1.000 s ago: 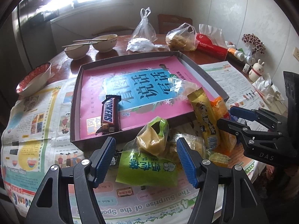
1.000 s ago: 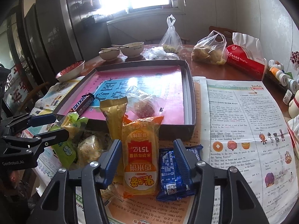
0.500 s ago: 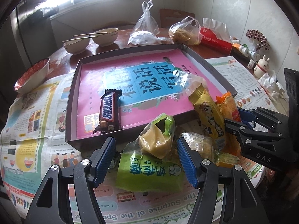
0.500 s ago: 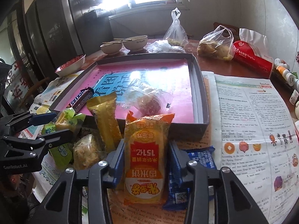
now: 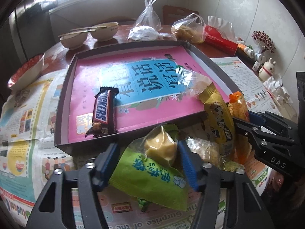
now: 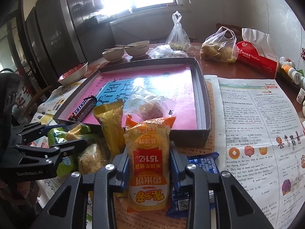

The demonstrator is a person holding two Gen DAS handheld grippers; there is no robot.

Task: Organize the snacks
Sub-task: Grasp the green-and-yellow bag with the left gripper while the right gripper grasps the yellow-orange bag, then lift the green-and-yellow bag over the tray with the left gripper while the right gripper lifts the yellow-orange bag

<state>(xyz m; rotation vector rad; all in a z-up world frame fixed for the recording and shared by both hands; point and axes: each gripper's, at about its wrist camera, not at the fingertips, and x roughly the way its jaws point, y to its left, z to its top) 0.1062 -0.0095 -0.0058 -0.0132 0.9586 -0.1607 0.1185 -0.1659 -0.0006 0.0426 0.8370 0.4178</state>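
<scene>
A shallow dark box [image 5: 61, 99] with a pink and blue lining lies on the table; it also shows in the right wrist view [image 6: 206, 103]. A Snickers bar [image 5: 103, 112] and a clear-wrapped pastry [image 6: 150, 108] lie inside it. My right gripper [image 6: 149, 156] is shut on an orange rice cracker pack [image 6: 148, 164], tilted up in front of the box. My left gripper [image 5: 147, 152] is open around a green snack bag [image 5: 152, 173] with a yellow cake at its top. A yellow packet [image 5: 217, 114] leans on the box edge. A blue packet [image 6: 198, 164] lies beside the orange pack.
Newspapers [image 6: 257, 126] cover the table around the box. Two bowls with chopsticks [image 5: 89, 34], a red bowl [image 5: 26, 70], plastic bags [image 6: 219, 47], a red tissue pack [image 6: 257, 59] and small bottles [image 5: 253, 53] stand behind and to the right.
My right gripper closed on the orange rice cracker pack and raised it. My left gripper moved forward around the green snack bag, its fingers a little closer together.
</scene>
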